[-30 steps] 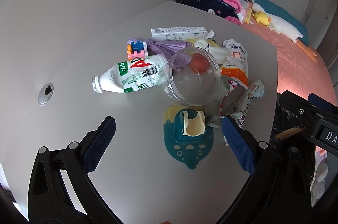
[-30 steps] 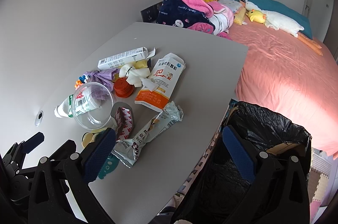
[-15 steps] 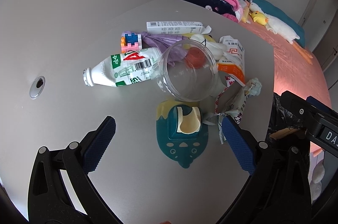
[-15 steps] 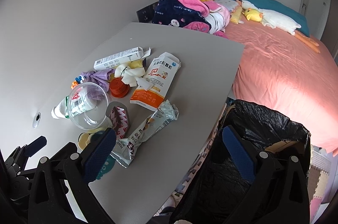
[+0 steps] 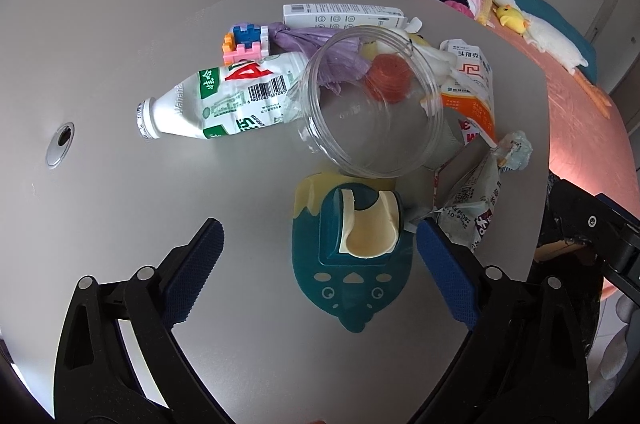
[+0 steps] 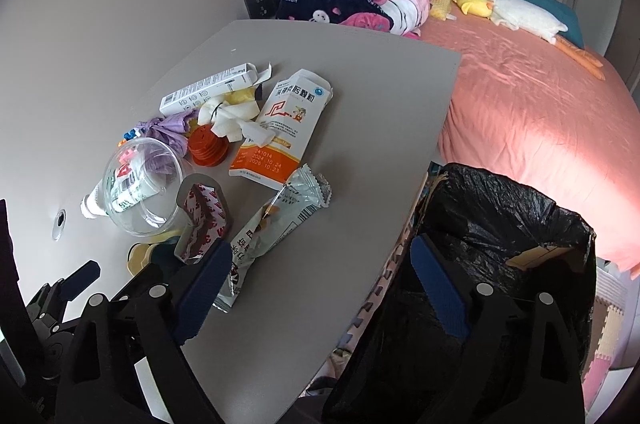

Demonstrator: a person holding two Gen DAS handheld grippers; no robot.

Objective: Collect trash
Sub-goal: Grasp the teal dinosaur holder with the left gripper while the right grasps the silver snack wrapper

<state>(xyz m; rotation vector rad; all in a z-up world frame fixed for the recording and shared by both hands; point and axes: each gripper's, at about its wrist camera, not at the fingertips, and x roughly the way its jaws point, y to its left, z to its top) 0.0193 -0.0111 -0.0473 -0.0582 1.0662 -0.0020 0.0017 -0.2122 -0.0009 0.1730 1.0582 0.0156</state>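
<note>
Trash lies heaped on the grey table [image 5: 120, 208]: a crushed white milk bottle [image 5: 224, 100], a clear plastic cup [image 5: 372, 104], a red lid [image 5: 390, 78], a purple bag [image 5: 316, 40], a long white box [image 5: 340, 18], an orange-and-white carton [image 6: 280, 128] and a snack wrapper [image 6: 280, 220]. My left gripper [image 5: 320, 268] hovers over a teal-and-cream holder [image 5: 352, 252]. Its jaws are closing, and the pads stand clear of the holder on both sides. My right gripper [image 6: 320, 284] hangs over the table's front edge, jaws closing with nothing between them, its left finger beside the wrapper.
A bin lined with a black bag [image 6: 500, 248] stands open just past the table's right edge. Coloured toy blocks [image 5: 246, 42] lie by the bottle. A bed [image 6: 540, 96] with a pink sheet, clothes and a plush duck is behind. A cable hole [image 5: 60, 144] sits at the left.
Both grippers have sunk toward the table, so the trash looks larger and nearer. The fingers of each have drawn slightly inward. Nothing on the table has moved.
</note>
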